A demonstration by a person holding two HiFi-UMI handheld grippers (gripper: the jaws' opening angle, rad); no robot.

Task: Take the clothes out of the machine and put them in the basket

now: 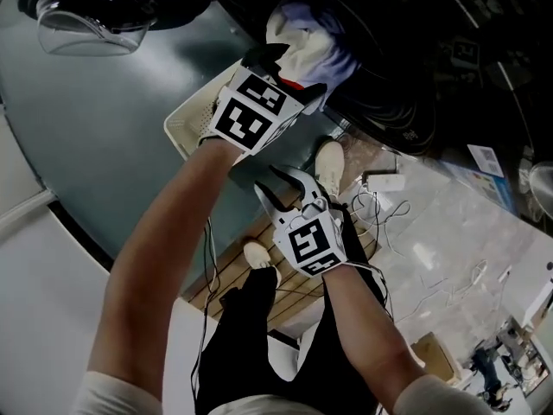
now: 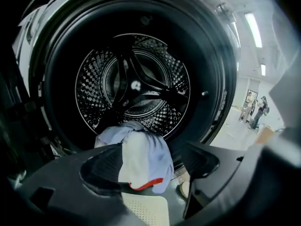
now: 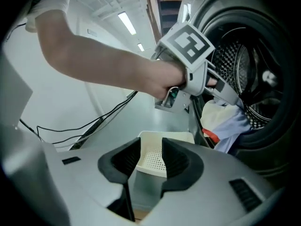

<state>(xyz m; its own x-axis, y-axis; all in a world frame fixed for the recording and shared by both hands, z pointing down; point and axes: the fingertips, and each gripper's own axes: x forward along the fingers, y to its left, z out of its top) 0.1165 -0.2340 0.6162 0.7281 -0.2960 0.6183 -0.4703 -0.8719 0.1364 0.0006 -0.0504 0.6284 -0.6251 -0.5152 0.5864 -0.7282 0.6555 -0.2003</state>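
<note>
A pale blue and white garment with a red edge (image 2: 141,157) hangs at the mouth of the washing machine drum (image 2: 136,84). It lies between the wide-spread jaws of my left gripper (image 2: 150,166), against the left pad (image 2: 101,168) and clear of the right one. In the head view, the garment (image 1: 307,37) bunches just past the left gripper (image 1: 289,72). A cream perforated basket (image 1: 186,124) sits on the floor beneath. My right gripper (image 3: 151,159) is open and empty, lower and back from the machine, looking at the basket rim (image 3: 164,136) and the garment (image 3: 225,124).
The machine's round glass door (image 1: 86,15) stands swung open at the upper left. Black cables (image 3: 84,126) trail over the floor left of the basket. White cables and small devices (image 1: 380,201) lie on plastic sheeting to the right. My shoes (image 1: 328,158) stand close to the machine.
</note>
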